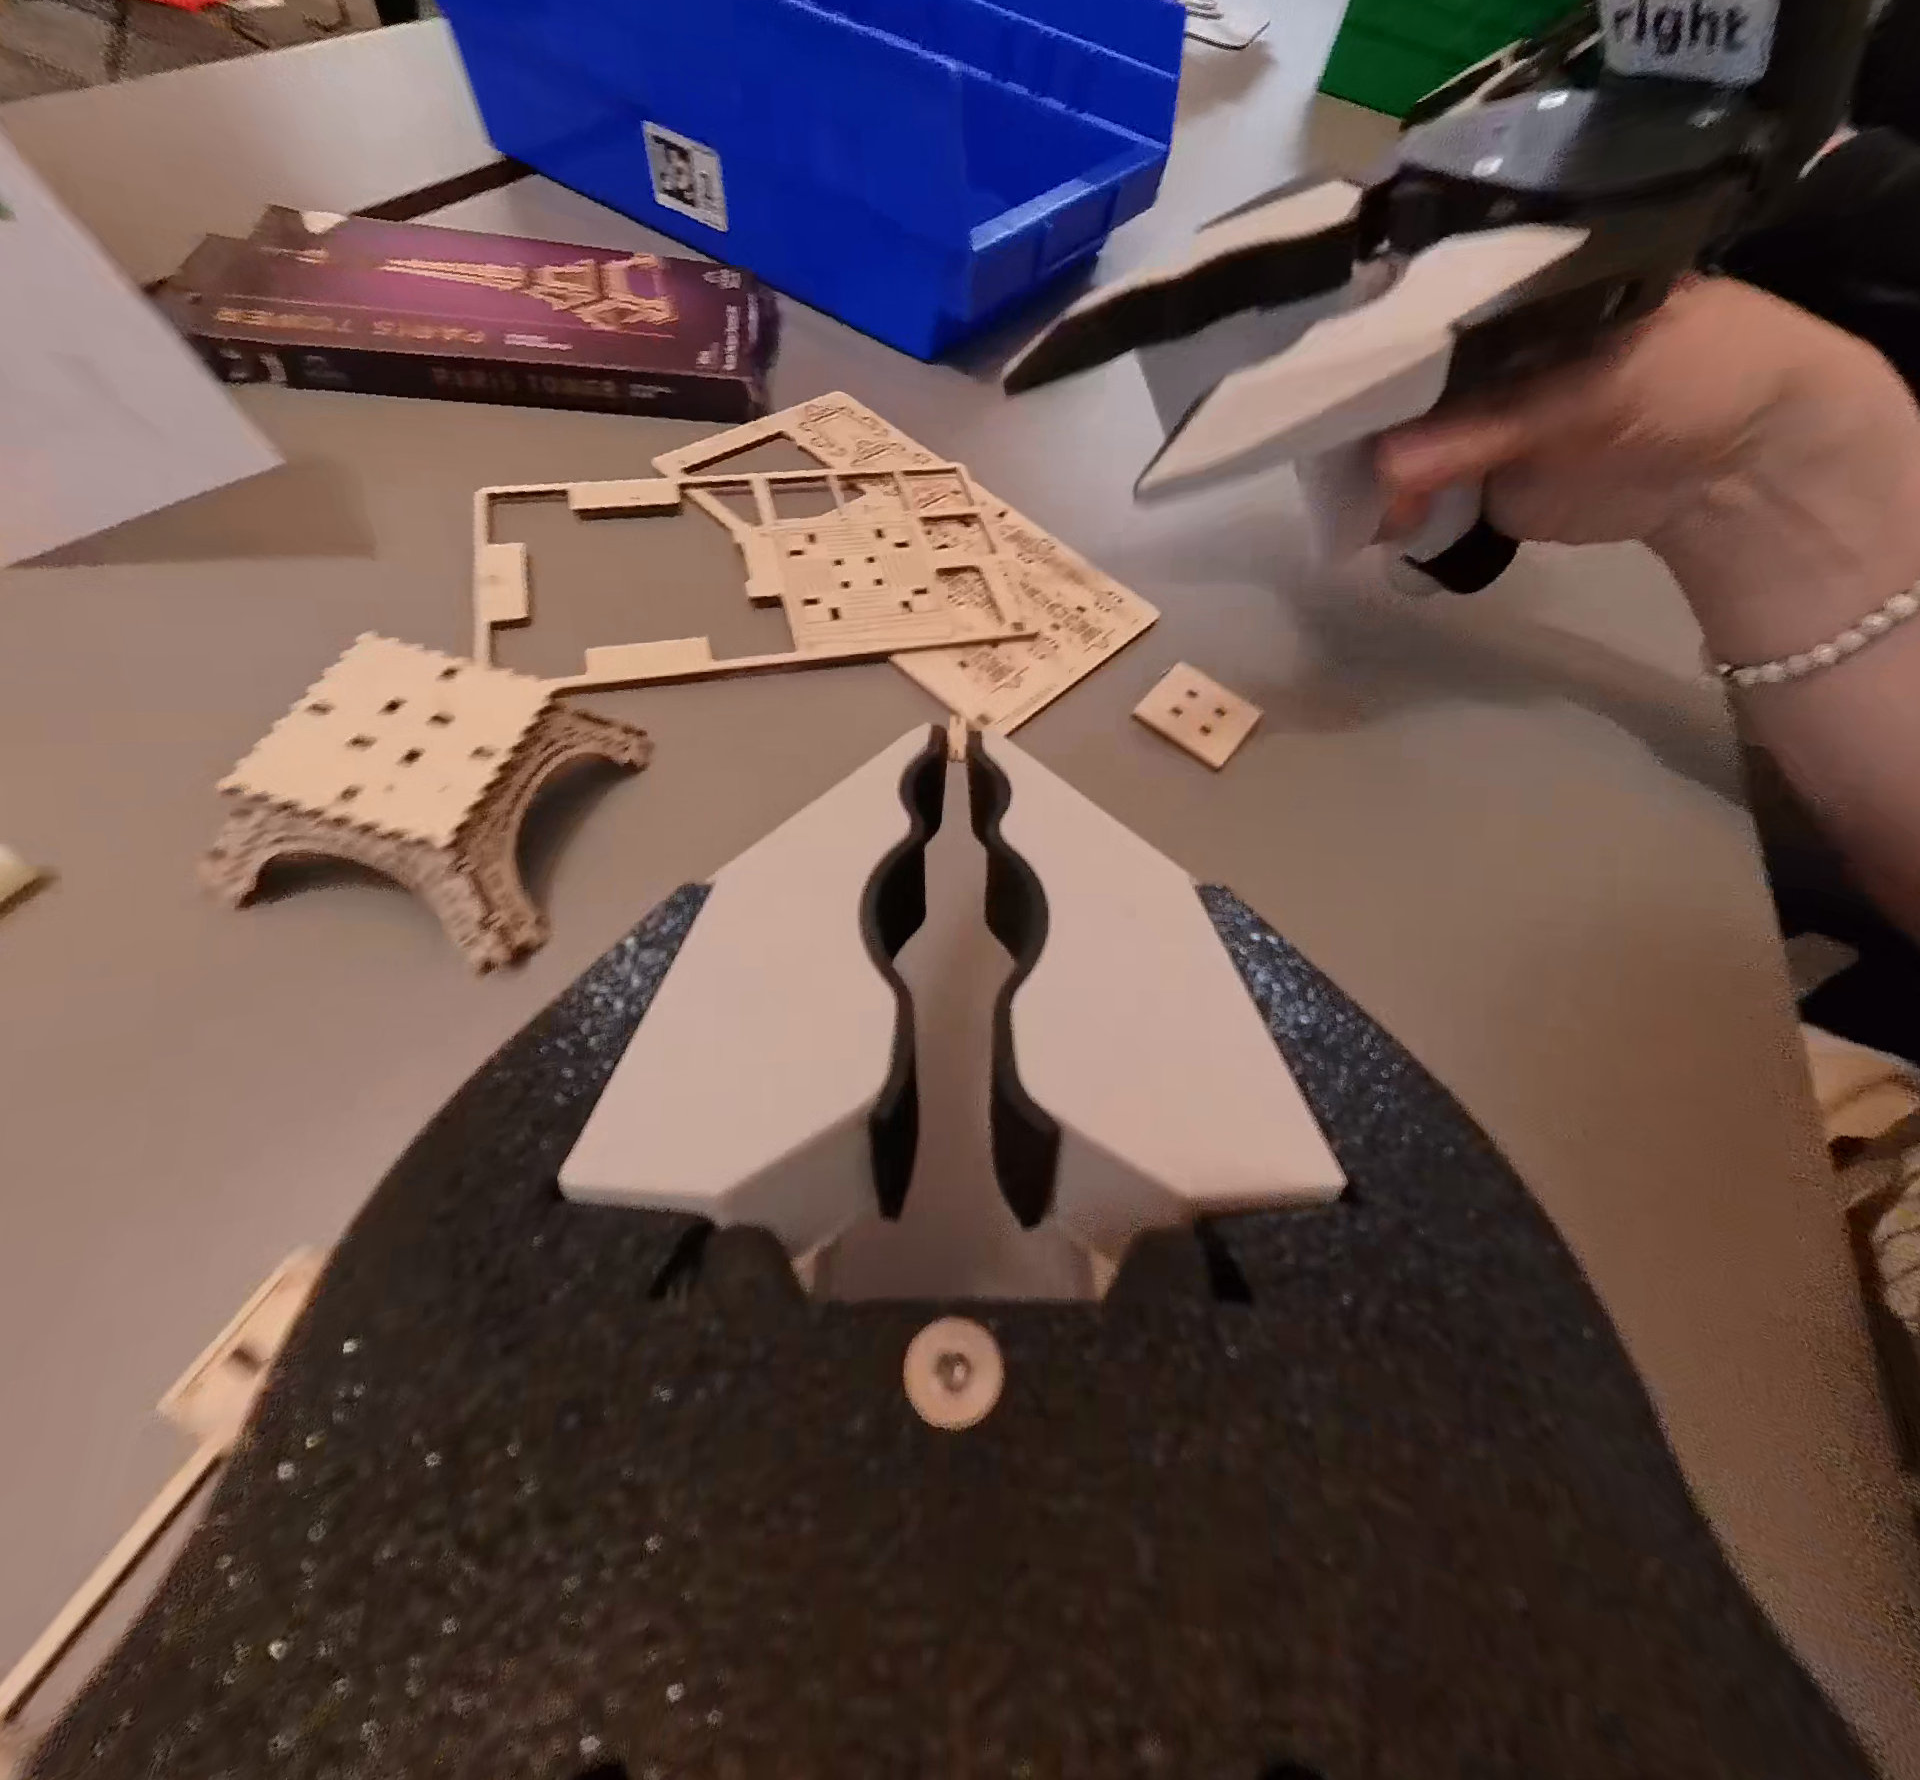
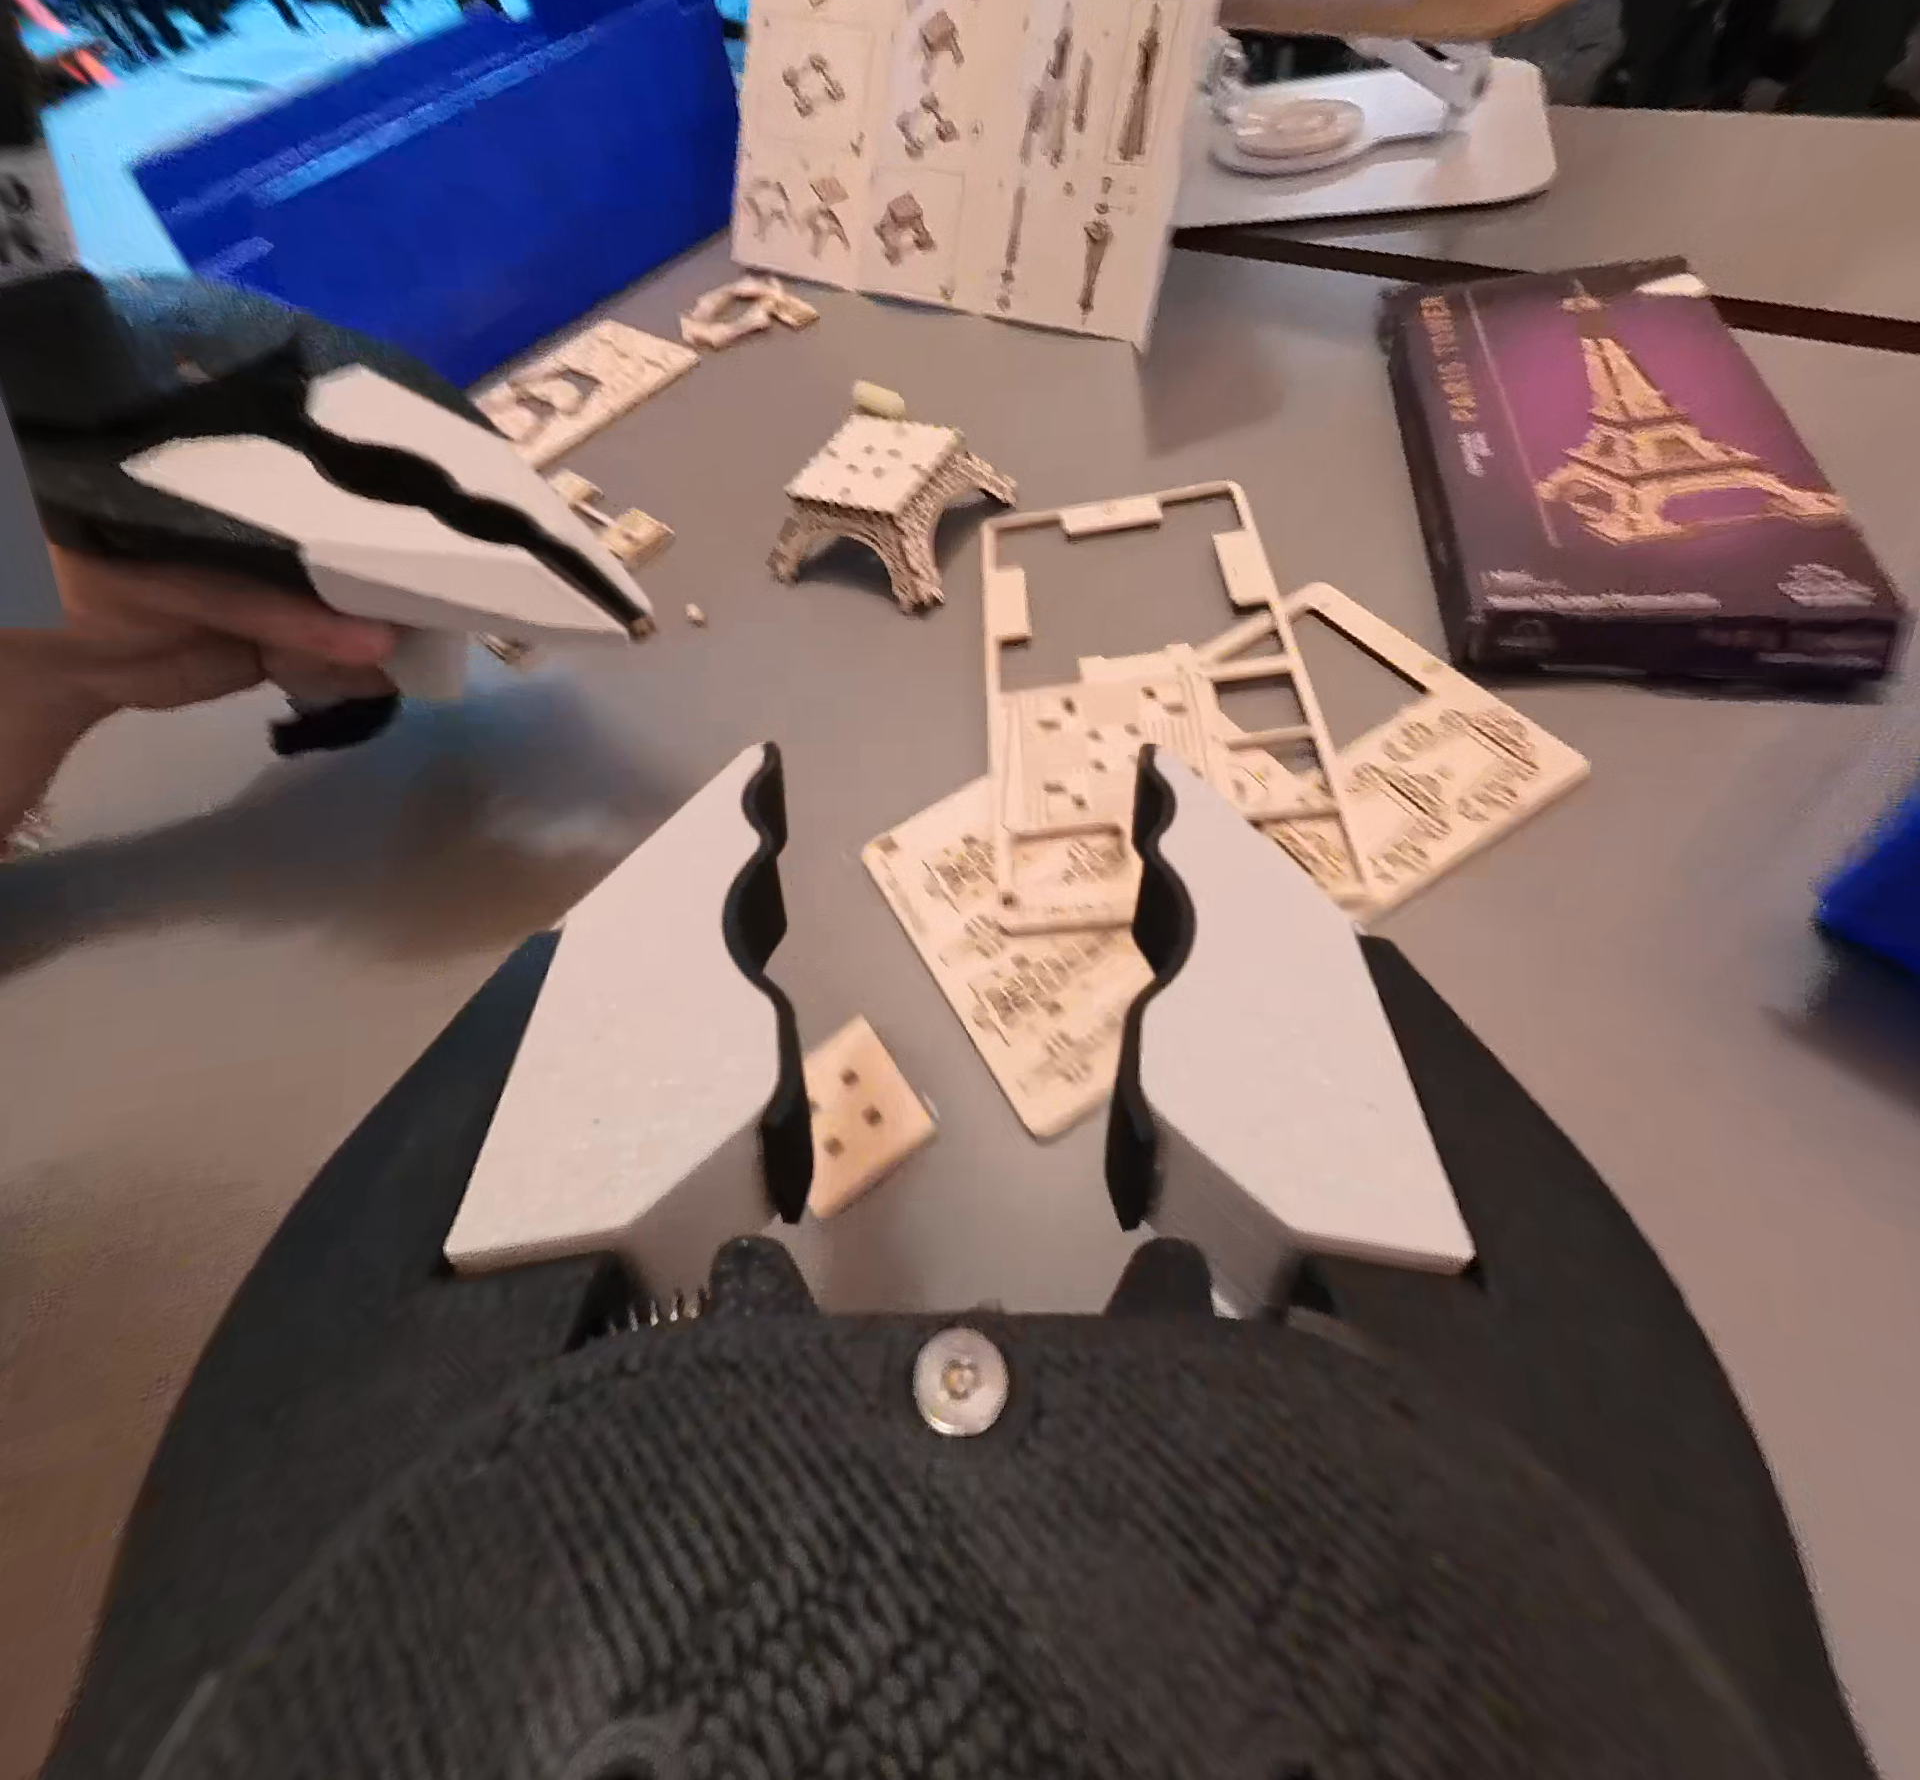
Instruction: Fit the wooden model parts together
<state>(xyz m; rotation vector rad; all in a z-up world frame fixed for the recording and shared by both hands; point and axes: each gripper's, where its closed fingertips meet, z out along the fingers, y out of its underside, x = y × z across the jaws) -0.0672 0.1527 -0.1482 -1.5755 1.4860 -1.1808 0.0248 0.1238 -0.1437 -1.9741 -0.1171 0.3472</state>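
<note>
Left tool (image 1: 954, 743) pinches a thin wooden sliver (image 1: 954, 739); right tool (image 2: 954, 774) gapes above a flat square plate (image 2: 862, 1112).

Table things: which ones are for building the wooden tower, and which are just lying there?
For the job: arched tower base, small four-hole square, part sheets, tiny wooden piece pinched in the left gripper, open right gripper, instruction sheet.
Just lying about: blue bin, purple box.

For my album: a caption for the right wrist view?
Open right gripper above a small square wooden plate on the table.
</note>
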